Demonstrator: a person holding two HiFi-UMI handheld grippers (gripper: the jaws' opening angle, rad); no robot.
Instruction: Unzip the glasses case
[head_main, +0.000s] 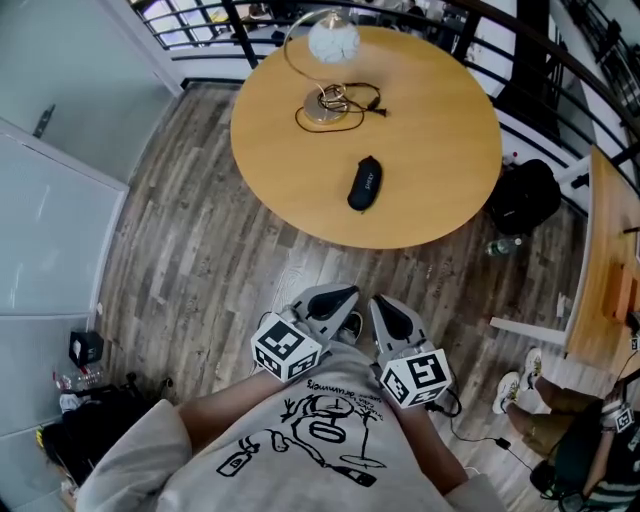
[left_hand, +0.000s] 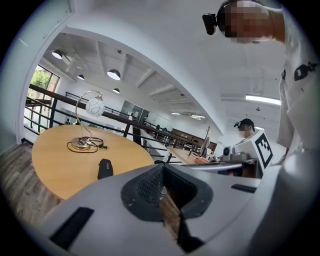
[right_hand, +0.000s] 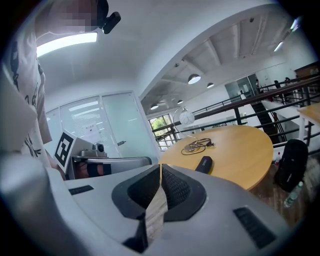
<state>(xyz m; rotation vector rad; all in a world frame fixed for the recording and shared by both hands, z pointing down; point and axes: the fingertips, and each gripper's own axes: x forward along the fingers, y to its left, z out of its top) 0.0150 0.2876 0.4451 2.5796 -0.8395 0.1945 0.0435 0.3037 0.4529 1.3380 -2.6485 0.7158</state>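
The black zipped glasses case lies near the front of the round wooden table, with nothing touching it. Both grippers are held low against my chest, well short of the table. My left gripper and my right gripper sit side by side, each with its jaws pressed together and nothing between them. In the left gripper view my left gripper is shut and the case lies far ahead to the left. The right gripper view has my right gripper shut too, with the case ahead on the table.
A desk lamp with a glass globe and a coiled cord stands behind the case. A black backpack and a bottle sit on the floor right of the table. A seated person is at the lower right beside another desk.
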